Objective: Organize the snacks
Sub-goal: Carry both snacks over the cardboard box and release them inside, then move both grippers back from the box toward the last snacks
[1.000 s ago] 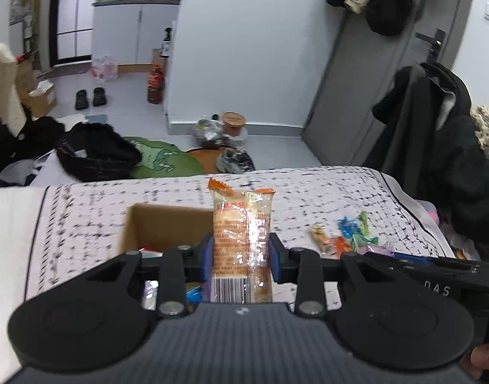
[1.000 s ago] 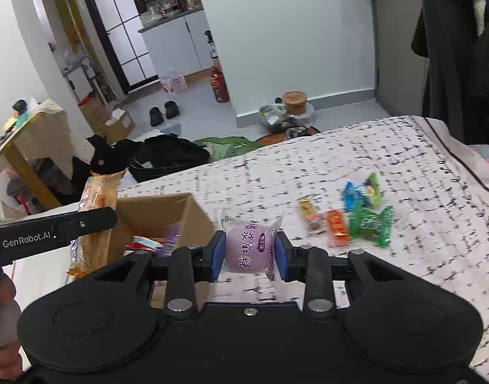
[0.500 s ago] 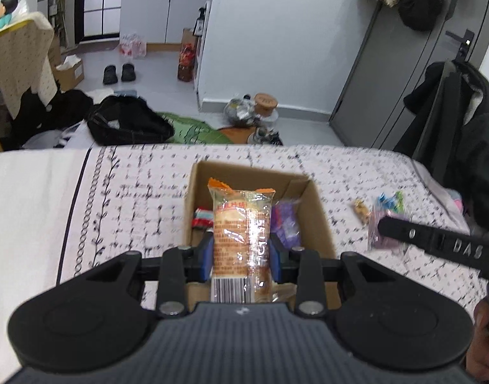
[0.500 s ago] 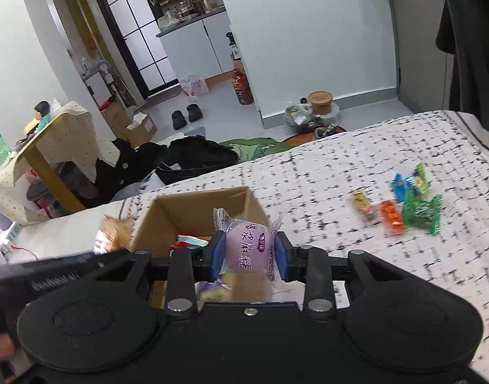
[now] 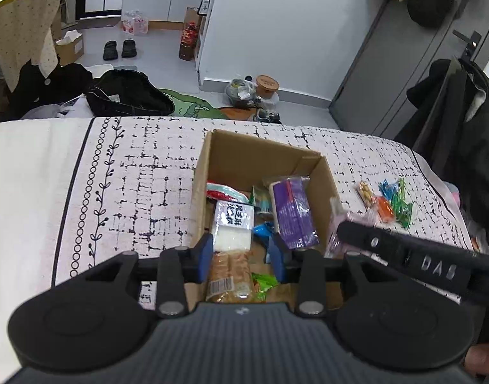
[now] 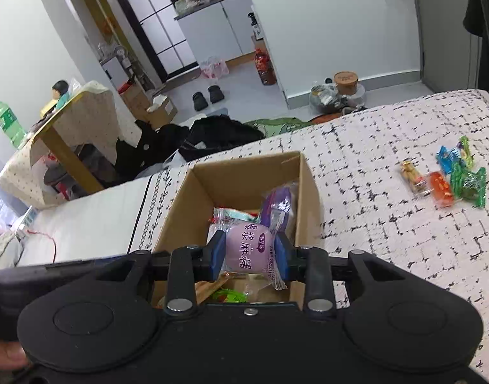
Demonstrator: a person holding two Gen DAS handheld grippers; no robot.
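Orange-brown clear-wrapped biscuit pack (image 5: 230,273) lies in brown cardboard box (image 5: 263,156), below spread-apart left gripper (image 5: 241,254). Right gripper (image 6: 250,253) clamps round purple wrapped snack (image 6: 249,253) above box.

You're working in soft, even daylight, no hard shadows on the bed (image 5: 116,172). Fisheye bends the walls and darkens the corners. Slight blur on the wrappers inside the box (image 6: 231,176); the far room stays reasonably sharp.
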